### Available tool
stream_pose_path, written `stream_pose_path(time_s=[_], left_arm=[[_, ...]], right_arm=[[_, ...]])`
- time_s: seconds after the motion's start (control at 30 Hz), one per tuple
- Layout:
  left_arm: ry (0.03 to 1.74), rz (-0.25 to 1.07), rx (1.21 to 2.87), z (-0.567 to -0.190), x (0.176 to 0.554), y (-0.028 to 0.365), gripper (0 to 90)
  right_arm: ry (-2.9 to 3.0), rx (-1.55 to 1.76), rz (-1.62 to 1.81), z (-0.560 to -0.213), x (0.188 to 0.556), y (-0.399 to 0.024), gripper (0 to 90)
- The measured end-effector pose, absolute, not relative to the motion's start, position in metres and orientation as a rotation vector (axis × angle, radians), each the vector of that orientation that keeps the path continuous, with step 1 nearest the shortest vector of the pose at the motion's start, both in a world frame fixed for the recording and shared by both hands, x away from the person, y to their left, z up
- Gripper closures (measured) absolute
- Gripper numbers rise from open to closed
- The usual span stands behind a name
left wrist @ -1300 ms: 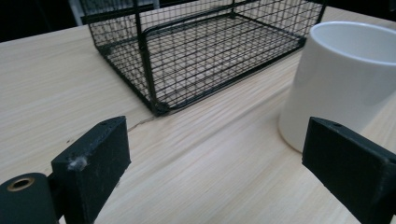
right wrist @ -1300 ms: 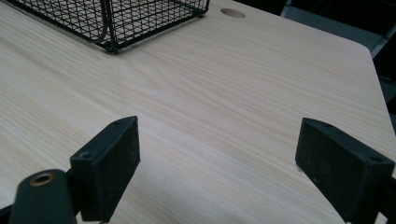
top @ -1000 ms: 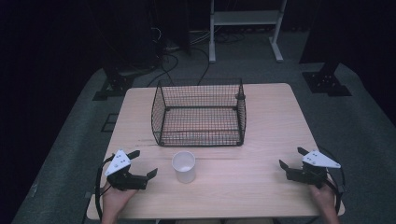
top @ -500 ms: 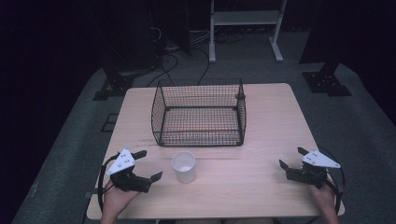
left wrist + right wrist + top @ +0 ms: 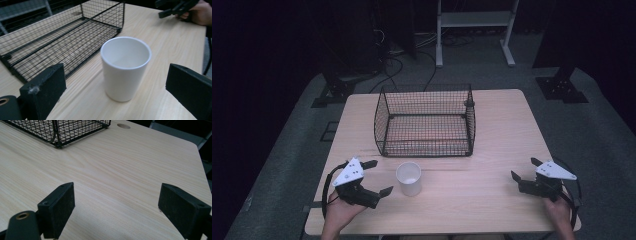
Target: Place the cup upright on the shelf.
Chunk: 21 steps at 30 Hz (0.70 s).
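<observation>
1. My left gripper (image 5: pixel 374 177) sits lower left of the high view, jaws spread wide — gripping nothing; the white cup (image 5: pixel 408 178) stands upright just beside it, below the wire basket (image 5: pixel 425 121).
2. My right gripper (image 5: pixel 526 169), lower right, gapes wide over bare table (image 5: pixel 492 130); well apart from the cup.

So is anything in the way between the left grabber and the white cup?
No. The left gripper is open and aimed at the white cup, with bare table between them. The wire basket sits behind the cup.
</observation>
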<state>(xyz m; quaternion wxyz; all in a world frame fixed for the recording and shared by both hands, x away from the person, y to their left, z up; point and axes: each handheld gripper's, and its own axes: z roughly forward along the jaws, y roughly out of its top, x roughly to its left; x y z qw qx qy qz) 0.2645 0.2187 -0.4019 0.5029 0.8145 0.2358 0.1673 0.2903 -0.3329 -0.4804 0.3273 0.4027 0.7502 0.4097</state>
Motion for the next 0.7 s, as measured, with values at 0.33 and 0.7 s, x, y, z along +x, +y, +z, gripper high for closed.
stream_pose_path(time_s=[0.33, 0.7], left_arm=[[0.527, 0.377, 2.018, -0.397, 0.269, 0.196, 2.2], [0.503, 0.331, 2.093, -0.403, 0.275, 0.176, 2.2]], right_arm=[[1.966, 1.050, 1.074, -0.480, 0.290, -0.333, 13.1], [1.969, 1.046, 1.076, -0.480, 0.290, -0.332, 13.1]])
